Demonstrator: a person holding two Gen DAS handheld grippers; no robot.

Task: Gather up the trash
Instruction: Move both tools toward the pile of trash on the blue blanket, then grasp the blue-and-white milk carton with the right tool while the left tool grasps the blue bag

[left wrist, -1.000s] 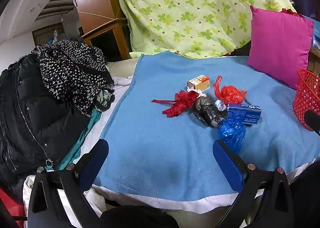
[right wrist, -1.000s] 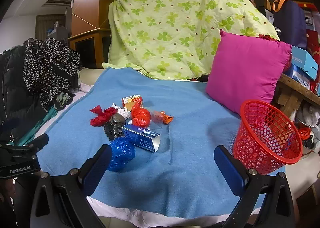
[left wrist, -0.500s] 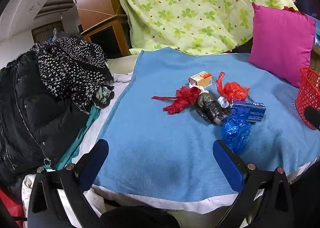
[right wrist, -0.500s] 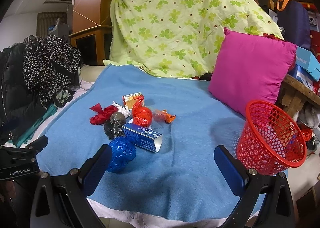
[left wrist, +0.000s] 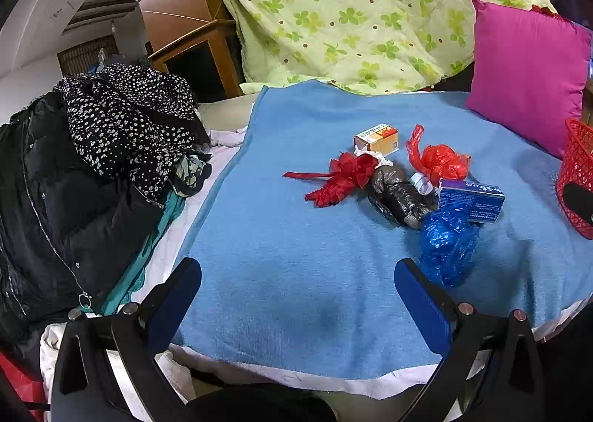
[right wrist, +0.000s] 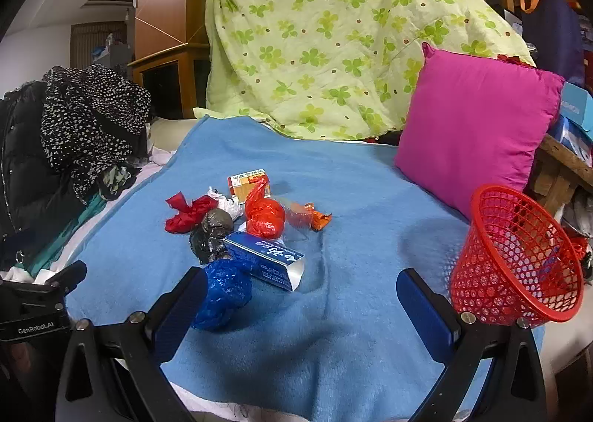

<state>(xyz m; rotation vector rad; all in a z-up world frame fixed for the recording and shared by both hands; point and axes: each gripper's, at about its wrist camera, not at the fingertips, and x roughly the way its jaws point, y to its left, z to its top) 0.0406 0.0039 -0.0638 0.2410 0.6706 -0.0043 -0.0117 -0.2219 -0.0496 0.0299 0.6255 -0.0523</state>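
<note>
Both tools hovered with jaws spread wide and empty: the left hand-held gripper (left wrist: pixel 296 296) and the right hand-held gripper (right wrist: pixel 302 298), above the near edge of the blue blanket (right wrist: pixel 352 177). From the right one, a blue bag (right wrist: pixel 222 292) lay at eleven o'clock, touching a blue box (right wrist: pixel 265 264); farther on sat a black bag (right wrist: pixel 211 233), red bags (right wrist: pixel 265 216) and an orange box (right wrist: pixel 246 181). The red basket (right wrist: pixel 515 255) stood at two o'clock, beside the pink cushion (right wrist: pixel 478 118).

Red basket (right wrist: pixel 519 259) (blue blanket (right wrist: pixel 363 177))

Home bedroom: blanket (right wrist: pixel 363 177), pillow (right wrist: pixel 478 118), clothes (left wrist: pixel 111 125).
</note>
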